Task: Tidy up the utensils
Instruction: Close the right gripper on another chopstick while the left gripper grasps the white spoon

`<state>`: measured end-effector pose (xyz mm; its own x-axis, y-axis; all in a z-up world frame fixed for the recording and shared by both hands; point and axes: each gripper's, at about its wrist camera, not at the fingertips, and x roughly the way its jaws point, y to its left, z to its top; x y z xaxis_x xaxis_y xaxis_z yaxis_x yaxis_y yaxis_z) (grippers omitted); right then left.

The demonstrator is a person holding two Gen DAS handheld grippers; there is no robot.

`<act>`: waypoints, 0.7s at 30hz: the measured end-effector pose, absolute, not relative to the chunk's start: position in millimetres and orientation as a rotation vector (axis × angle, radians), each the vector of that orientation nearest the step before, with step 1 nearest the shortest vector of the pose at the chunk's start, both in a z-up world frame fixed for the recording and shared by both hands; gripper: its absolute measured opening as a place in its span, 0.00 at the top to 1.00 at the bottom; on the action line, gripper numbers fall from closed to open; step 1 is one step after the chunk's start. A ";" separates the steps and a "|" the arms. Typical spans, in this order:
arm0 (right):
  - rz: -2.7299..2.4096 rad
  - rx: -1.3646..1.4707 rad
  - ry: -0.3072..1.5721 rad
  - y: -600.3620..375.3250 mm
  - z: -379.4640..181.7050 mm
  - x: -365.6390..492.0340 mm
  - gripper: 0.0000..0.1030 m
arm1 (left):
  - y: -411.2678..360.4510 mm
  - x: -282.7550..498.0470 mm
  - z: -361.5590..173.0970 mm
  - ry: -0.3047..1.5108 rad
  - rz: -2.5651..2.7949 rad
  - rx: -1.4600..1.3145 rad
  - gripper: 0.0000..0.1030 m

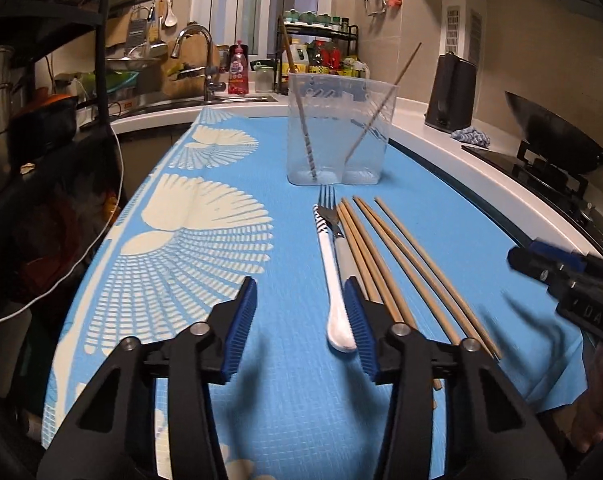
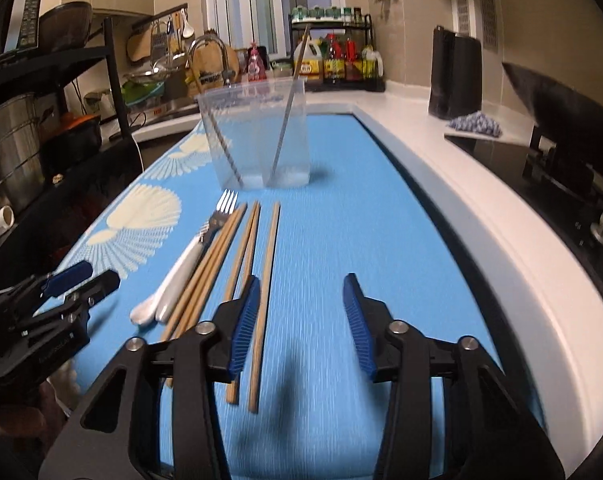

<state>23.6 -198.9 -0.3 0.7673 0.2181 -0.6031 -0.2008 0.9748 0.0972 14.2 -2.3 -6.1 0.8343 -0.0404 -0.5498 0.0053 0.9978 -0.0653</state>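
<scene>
A clear plastic container (image 1: 337, 136) stands on the blue mat (image 1: 293, 240) with two chopsticks leaning inside; it also shows in the right wrist view (image 2: 257, 136). In front of it lie a fork (image 1: 328, 208), a white-handled striped utensil (image 1: 333, 280) and several wooden chopsticks (image 1: 405, 264). My left gripper (image 1: 301, 300) is open and empty, its right finger beside the white handle. My right gripper (image 2: 301, 300) is open and empty above the mat, its left finger over the chopsticks (image 2: 261, 280). The fork (image 2: 223, 212) and white handles (image 2: 173, 284) lie left of it.
A sink and faucet (image 1: 199, 64) and a spice rack (image 1: 321, 52) stand at the back. A black kettle (image 1: 451, 92), a blue cloth (image 1: 471, 138) and a stove with a wok (image 1: 557, 140) are on the right. A dark shelf (image 1: 41, 80) stands left.
</scene>
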 end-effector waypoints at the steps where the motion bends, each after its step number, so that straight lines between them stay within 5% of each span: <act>1: 0.235 0.035 0.677 -197.6 -6.5 23.4 0.73 | -4.0 14.2 -9.1 0.588 -0.030 -0.064 0.65; 6: 0.260 0.034 0.723 -190.7 -24.3 21.7 0.82 | -11.5 16.6 -22.3 0.614 -0.043 -0.065 0.76; 21: 0.286 -0.002 0.763 -180.9 -38.8 23.8 0.81 | -24.1 27.1 -38.7 0.672 -0.061 -0.085 0.76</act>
<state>23.8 -180.9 -38.8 0.6859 0.2550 -0.6816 -0.2566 0.9612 0.1013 27.1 -24.1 -38.7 0.7809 -0.0835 -0.6190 0.0289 0.9948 -0.0978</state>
